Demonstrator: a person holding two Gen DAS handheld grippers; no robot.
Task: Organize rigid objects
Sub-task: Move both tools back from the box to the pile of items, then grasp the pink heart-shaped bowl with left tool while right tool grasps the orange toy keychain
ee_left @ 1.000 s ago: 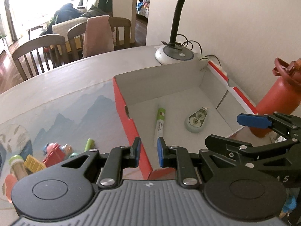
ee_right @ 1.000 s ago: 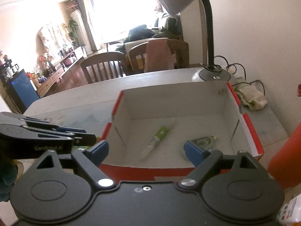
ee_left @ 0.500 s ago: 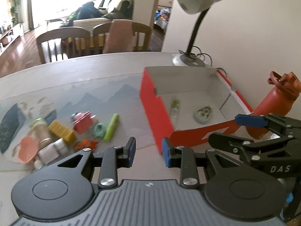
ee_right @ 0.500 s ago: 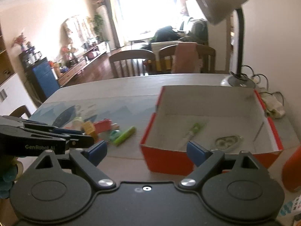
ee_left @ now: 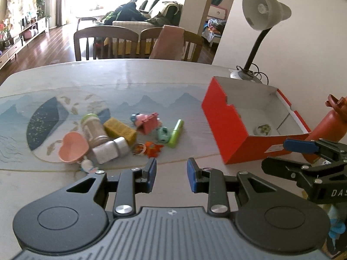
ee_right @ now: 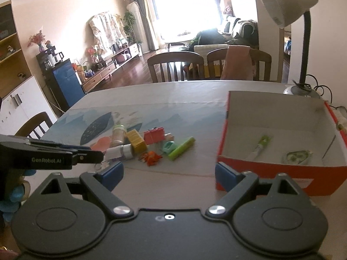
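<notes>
A red cardboard box [ee_left: 225,125] [ee_right: 271,169] stands on the right of the table. Inside it lie a green-and-white pen [ee_right: 261,145] and a correction tape [ee_right: 297,157]. Left of the box is a pile: green marker [ee_left: 176,133], teal piece [ee_left: 163,134], red toy [ee_left: 148,123], orange piece [ee_left: 153,148], yellow box [ee_left: 119,130], jar [ee_left: 94,130], silver-capped tube [ee_left: 110,151], pink heart dish [ee_left: 72,147]. My left gripper [ee_left: 171,173] hovers in front of the pile, its jaws a little apart and empty. My right gripper [ee_right: 169,172] stands wide open and empty, near the box's front left corner.
A grey desk lamp [ee_left: 260,17] stands behind the box, with cables at its base. An orange bottle [ee_left: 327,125] is right of the box. Wooden chairs [ee_left: 106,41] line the table's far side. A printed mat [ee_left: 43,119] lies under the pile.
Both grippers have drawn back from over the box and shifted left, so the pile is in view. The left jaws have parted slightly from shut. The right jaws stay wide.
</notes>
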